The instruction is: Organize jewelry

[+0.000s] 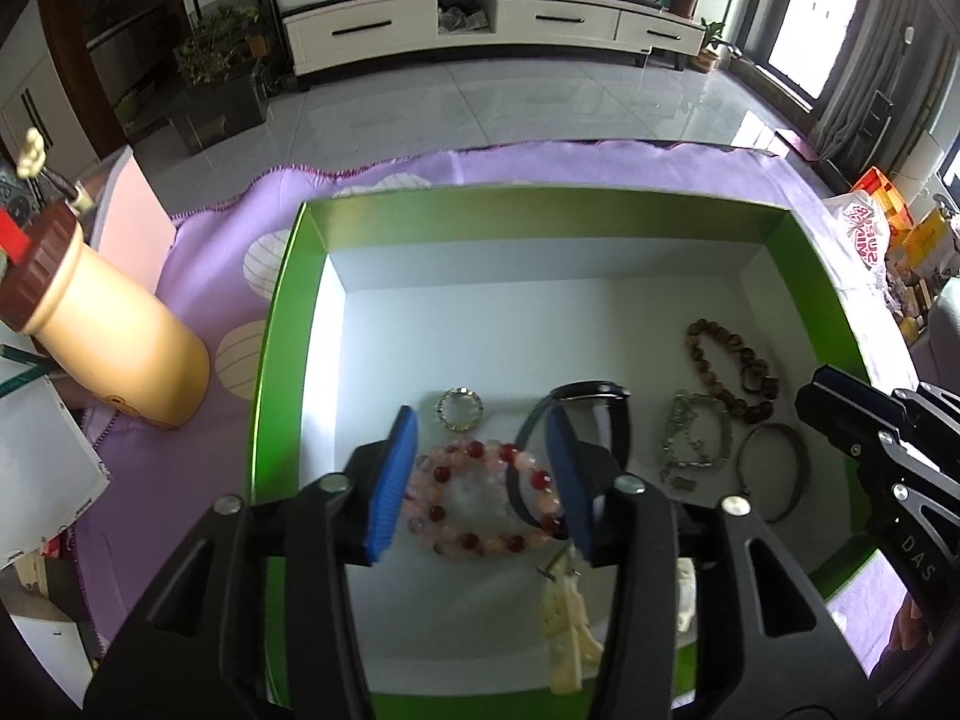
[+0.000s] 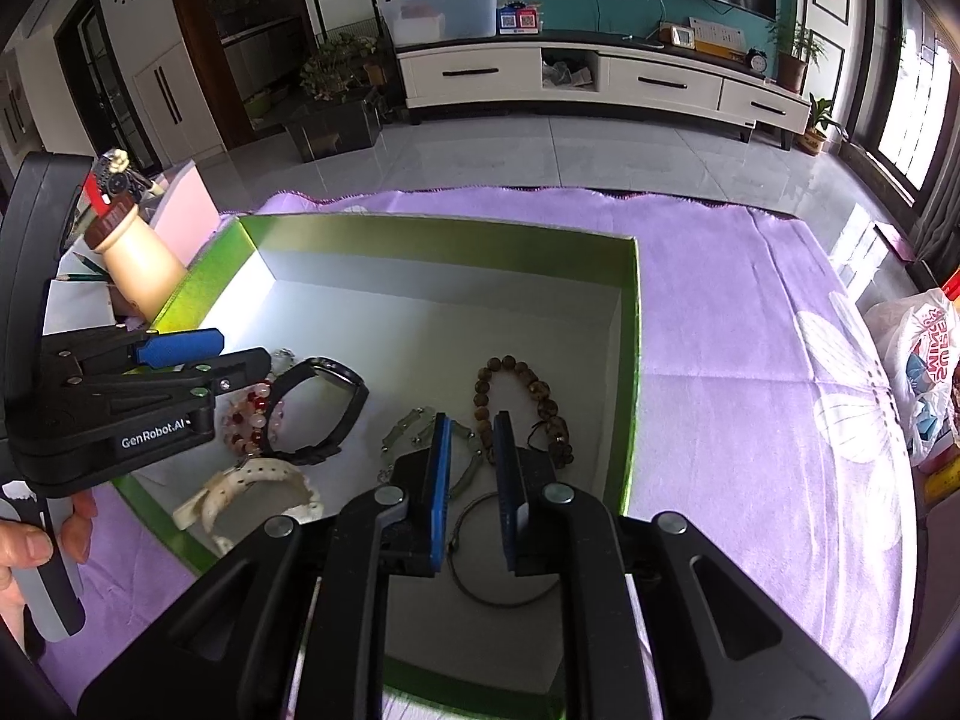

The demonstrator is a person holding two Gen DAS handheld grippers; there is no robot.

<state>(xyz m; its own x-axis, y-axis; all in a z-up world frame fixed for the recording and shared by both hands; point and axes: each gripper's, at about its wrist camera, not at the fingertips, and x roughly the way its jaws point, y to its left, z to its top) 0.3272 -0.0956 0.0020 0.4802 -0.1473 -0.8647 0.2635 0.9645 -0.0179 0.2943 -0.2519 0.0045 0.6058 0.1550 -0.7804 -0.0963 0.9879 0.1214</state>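
Nearest, the left tool (image 1: 483, 480) hangs with its jaws parted and empty over the pink-and-red bead bracelet (image 1: 480, 501) lying in the green box (image 1: 282, 324). The right tool (image 2: 471, 480), jaws narrowly apart, grips nothing above a thin metal bangle (image 2: 480, 546). Farther in lie a black watch (image 2: 327, 414) and a brown bead bracelet (image 2: 528, 402).

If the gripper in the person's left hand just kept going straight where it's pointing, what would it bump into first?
Most likely the pink and red bead bracelet, which lies on the box floor right between the open fingers of the left gripper. The black watch sits just beside that line; depth is hard to judge.
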